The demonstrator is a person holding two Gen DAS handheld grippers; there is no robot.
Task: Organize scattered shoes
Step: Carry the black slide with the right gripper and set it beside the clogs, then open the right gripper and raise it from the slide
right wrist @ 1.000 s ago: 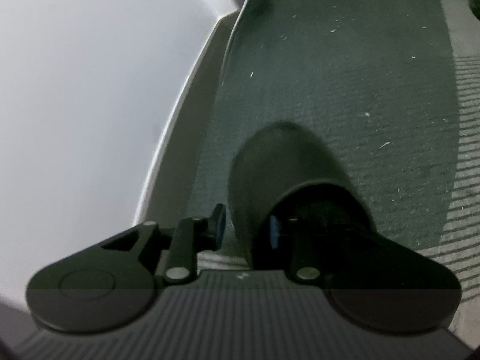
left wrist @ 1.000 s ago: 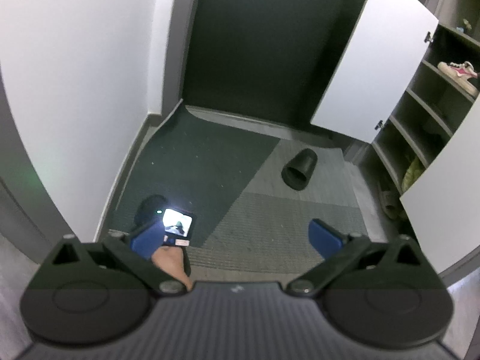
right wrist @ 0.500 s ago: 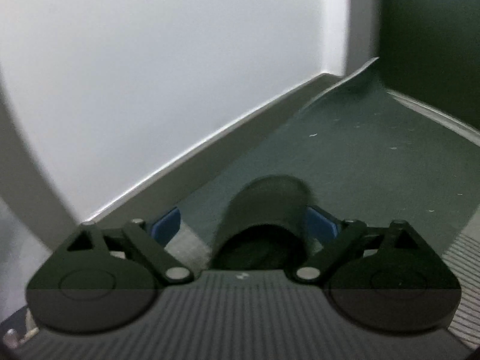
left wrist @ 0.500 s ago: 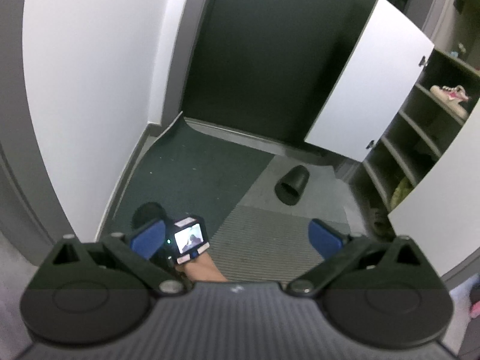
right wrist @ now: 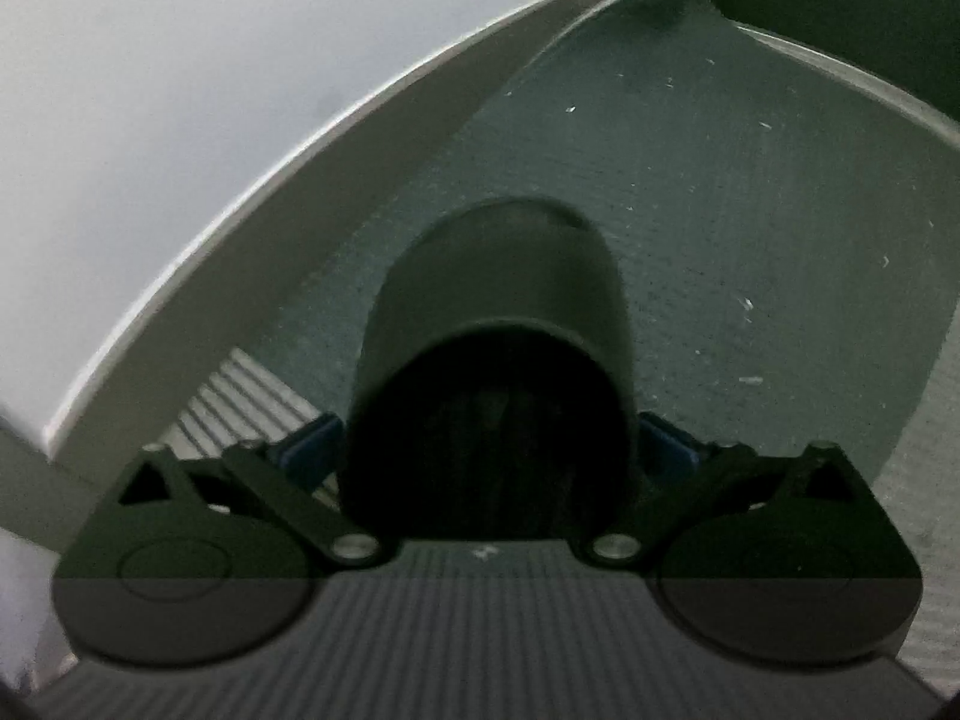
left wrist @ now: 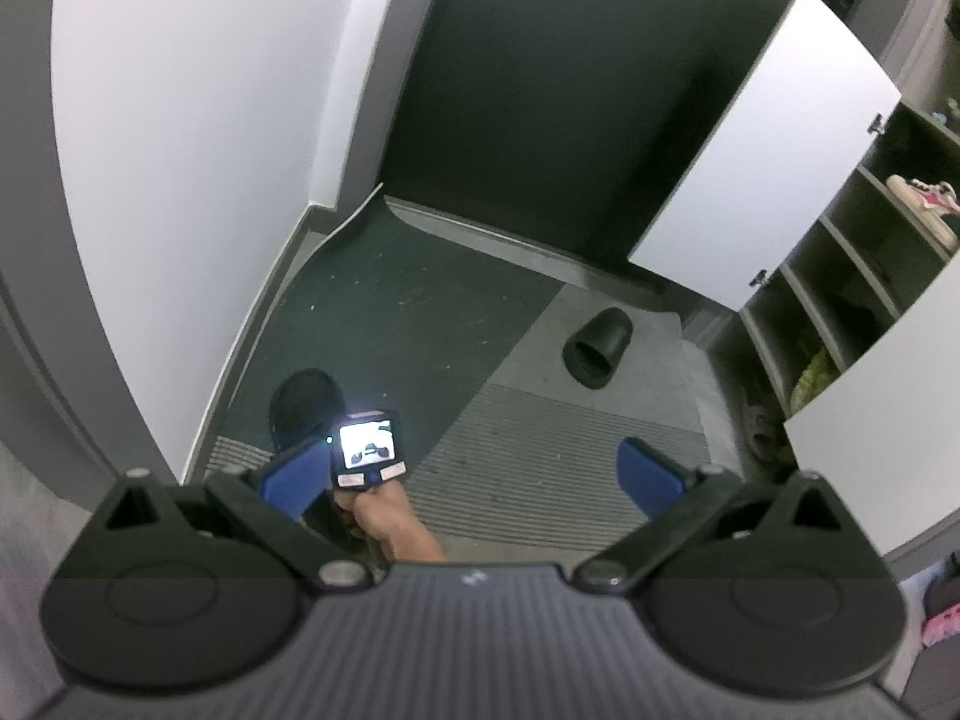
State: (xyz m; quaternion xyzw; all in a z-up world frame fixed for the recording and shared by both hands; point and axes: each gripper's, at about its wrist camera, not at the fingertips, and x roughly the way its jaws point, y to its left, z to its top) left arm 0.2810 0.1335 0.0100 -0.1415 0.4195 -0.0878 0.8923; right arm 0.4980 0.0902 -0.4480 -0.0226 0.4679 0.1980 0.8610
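Matt black rubbery slipper [right wrist: 498, 300], rough dark green carpet mat [right wrist: 750, 198], ribbed grey mat [left wrist: 540, 456], smooth white wall [left wrist: 210, 120]

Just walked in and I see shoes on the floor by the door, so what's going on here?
A person is tidying shoes in an entryway with a hand-held gripper in each hand. The right hand-held gripper is low over a black slipper on the dark green mat by the wall; its jaws are opening, the slipper between them. The left hand-held gripper is open and empty. A second black slipper lies on the grey mat near the open shoe cabinet.
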